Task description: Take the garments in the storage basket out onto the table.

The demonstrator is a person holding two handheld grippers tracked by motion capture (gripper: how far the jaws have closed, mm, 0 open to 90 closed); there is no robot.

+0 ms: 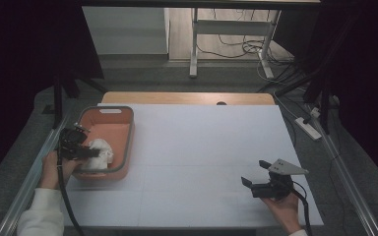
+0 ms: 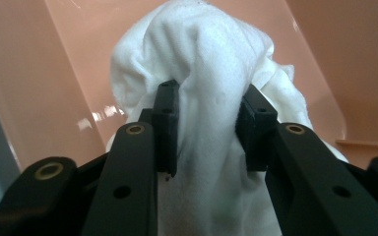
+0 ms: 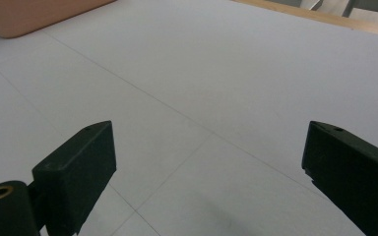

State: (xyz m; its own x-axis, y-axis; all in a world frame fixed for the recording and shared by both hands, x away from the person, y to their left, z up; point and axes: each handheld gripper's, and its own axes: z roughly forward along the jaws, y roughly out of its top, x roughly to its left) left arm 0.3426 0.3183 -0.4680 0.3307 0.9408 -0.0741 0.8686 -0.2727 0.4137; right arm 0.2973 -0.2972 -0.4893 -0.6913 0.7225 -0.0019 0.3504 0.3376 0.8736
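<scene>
White cloth (image 2: pixel 211 98) sits bunched between the jaws of the left gripper (image 2: pixel 206 128), which are clamped on a thick fold of it, pads pressed in from both sides. Around and beyond the gripper rise the smooth walls of the salmon-pink plastic basket (image 2: pixel 54 73); in the high view the cloth (image 1: pixel 100 151) lies in the near end of that basket (image 1: pixel 128 129), with the left gripper (image 1: pixel 81 150) reaching in over the near-left rim.

To do this step well, I would judge that the grip should stay firm on the gathered fold, since a loose pinch on soft fabric tends to slip. Whether the cloth is being lifted out or set down cannot be told. Either way, move straight up or down, keeping the jaws away from the basket wall just ahead, so the light basket is not dragged along.

The right gripper (image 1: pixel 256 179) rests well off to the side, over the bare white table (image 3: pixel 216 73), its jaws wide apart and holding nothing. It could steady the basket rim if the basket starts to shift.
</scene>
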